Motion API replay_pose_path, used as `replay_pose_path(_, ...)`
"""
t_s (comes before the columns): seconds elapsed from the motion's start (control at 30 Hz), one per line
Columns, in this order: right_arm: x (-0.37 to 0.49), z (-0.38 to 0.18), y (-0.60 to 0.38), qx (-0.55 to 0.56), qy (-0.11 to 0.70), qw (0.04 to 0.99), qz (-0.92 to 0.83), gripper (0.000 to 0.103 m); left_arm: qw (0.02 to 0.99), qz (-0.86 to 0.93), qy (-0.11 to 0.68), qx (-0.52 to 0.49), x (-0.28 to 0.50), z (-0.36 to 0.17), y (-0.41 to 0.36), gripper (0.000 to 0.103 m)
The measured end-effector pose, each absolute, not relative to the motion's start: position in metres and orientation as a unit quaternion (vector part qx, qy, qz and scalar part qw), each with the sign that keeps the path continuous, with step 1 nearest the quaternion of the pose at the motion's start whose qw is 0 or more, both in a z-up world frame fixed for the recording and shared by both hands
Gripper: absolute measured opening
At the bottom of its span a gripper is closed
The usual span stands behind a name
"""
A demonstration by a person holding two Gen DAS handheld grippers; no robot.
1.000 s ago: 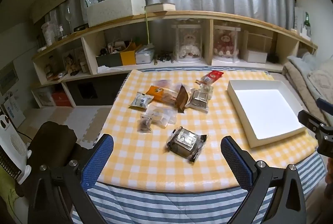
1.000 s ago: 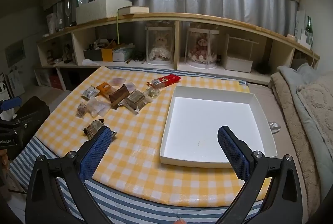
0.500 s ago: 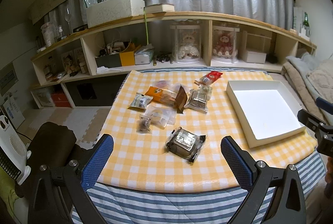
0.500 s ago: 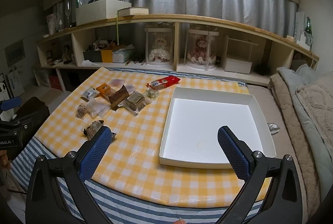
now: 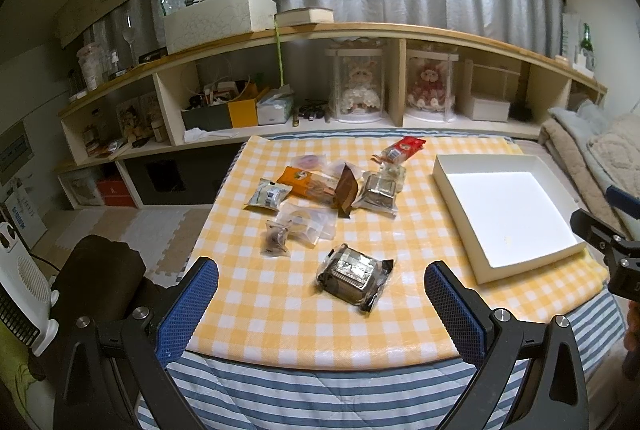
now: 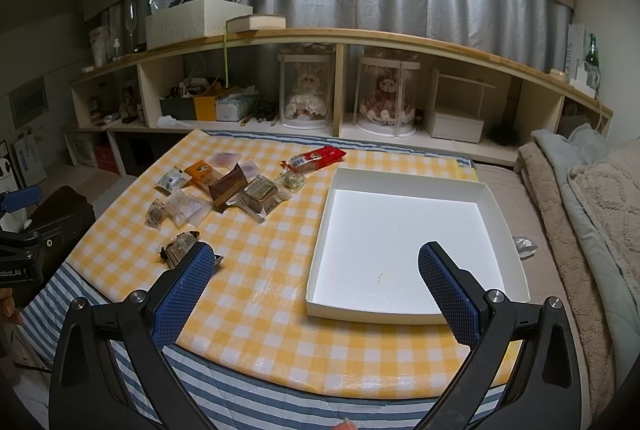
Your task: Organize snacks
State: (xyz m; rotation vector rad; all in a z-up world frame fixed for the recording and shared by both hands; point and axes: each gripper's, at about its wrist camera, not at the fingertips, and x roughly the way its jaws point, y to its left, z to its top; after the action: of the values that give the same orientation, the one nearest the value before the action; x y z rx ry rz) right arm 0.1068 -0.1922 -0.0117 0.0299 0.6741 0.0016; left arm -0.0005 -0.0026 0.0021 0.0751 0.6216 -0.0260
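Fingers of the left gripper (image 5: 320,290) stand wide apart over the near table edge, empty, with a dark wrapped snack (image 5: 354,276) just beyond. The right gripper (image 6: 312,270) is likewise spread and empty before the white tray (image 6: 320,230). Farther back, more snack packets (image 5: 320,186) cluster left of it on the checked tablecloth (image 5: 400,230).

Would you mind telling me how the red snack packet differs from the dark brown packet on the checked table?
The red snack packet lies flat at the far edge of the cluster, apart from the others; the dark brown packet stands tilted on its edge in the middle of the pile, leaning among neighbours. The red one is long and narrow, the brown one shorter and squarer. Both sit outside the white tray.
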Motion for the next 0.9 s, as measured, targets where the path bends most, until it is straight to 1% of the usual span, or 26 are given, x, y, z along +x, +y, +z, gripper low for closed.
replay_pose_path(0.9,0.1063,-0.0112,-0.1922,0.014,0.329,0.944,0.0,0.103,0.951,-0.014,0.306,0.037,0.0014,0.0039,-0.0078,0.103)
